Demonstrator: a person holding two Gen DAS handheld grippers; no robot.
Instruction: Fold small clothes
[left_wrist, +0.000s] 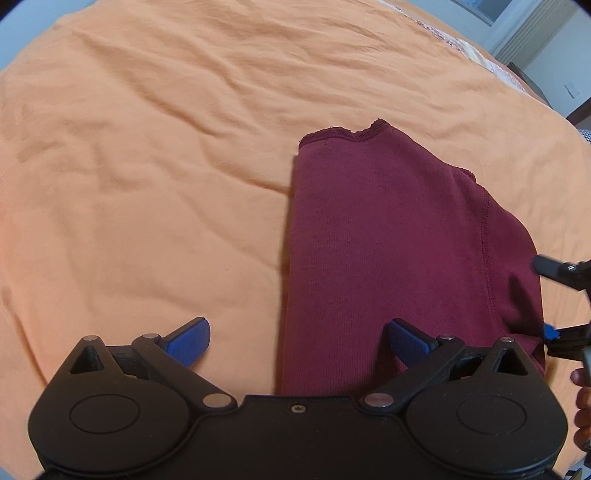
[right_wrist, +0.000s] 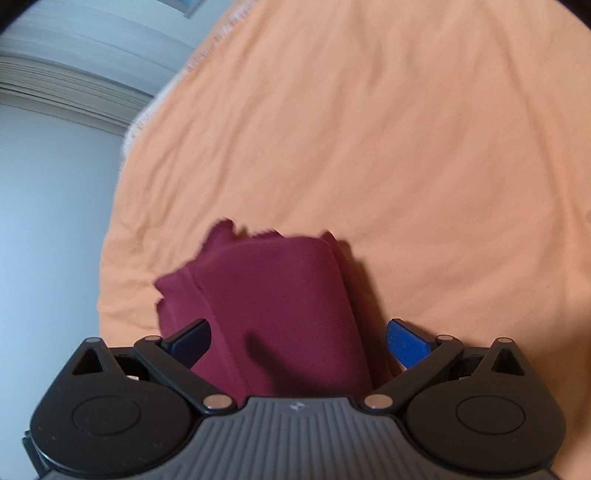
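Observation:
A dark red garment (left_wrist: 388, 236) lies folded lengthwise on the orange bedsheet (left_wrist: 147, 147), its stitched hem at the far end. My left gripper (left_wrist: 297, 341) is open above the garment's near left edge, one blue pad over the sheet and one over the cloth. The right gripper (left_wrist: 550, 299) shows at the right edge of the left wrist view, open beside the garment's right side. In the right wrist view the right gripper (right_wrist: 297, 341) is open, and the garment (right_wrist: 273, 302) lies between and below its fingers; that view is blurred.
The orange sheet (right_wrist: 424, 147) covers the bed around the garment, wrinkled. A patterned bed edge (left_wrist: 480, 55) runs at the far right, with a wall and window beyond. A hand (left_wrist: 581, 402) holds the right gripper at the right border.

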